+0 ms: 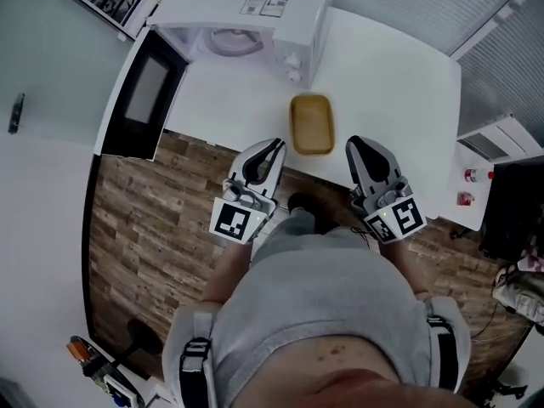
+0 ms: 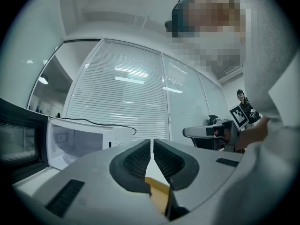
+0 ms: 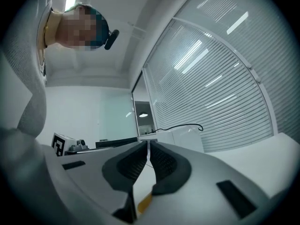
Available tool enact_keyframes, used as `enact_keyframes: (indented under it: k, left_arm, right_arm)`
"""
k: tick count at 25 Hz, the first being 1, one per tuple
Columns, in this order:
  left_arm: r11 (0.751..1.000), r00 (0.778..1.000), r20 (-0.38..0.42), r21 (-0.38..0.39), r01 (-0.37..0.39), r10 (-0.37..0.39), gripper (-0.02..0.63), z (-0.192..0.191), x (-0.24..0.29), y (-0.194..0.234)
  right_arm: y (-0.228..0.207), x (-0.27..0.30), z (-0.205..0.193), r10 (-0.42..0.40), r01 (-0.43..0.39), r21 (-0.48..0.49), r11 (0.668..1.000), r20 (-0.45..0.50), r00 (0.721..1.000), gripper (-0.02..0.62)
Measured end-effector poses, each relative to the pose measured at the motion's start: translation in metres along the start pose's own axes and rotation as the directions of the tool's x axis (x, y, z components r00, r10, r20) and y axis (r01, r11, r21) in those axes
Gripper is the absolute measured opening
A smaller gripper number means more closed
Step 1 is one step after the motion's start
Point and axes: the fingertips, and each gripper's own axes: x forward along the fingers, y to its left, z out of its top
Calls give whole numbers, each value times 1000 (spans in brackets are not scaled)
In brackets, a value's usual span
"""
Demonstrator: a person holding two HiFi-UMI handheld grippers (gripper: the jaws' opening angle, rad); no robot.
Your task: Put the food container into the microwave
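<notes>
white table [image 1: 391, 75], food container [image 1: 311, 124] near l gripper [image 1: 274, 147] & r gripper [image 1: 356, 146], both jaws closed, microwave [image 1: 255, 19] open

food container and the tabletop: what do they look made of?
Food container: likely plastic, amber-yellow with a dull finish. It is one even colour, with rounded moulded corners and a raised rim. It could be moulded fibre; the head view can't settle it.
Table: probably laminate or painted board. It is flat, uniform white and matte, with no grain.
</notes>
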Motion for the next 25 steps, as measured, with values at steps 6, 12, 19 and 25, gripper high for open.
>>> enact_keyframes:
  k: [6, 12, 19, 25]
  left_arm:
    - [997, 997, -31, -16, 70, -70, 11, -4, 15, 9]
    - [998, 998, -11, -5, 67, -67, 11, -1, 28, 7]
    - [997, 996, -43, 4, 73, -73, 11, -14, 34, 6]
    - [996, 993, -75, -19, 89, -90, 12, -34, 34, -3]
  right_arm:
    - [-8, 12, 7, -39, 39, -6, 999, 18, 999, 74]
    - [-12, 14, 13, 7, -6, -35, 999, 13, 1000, 74]
    - [-19, 17, -6, 39, -40, -13, 999, -45, 998, 74]
    - [-14, 15, -22, 100, -100, -2, 995, -65, 993, 77]
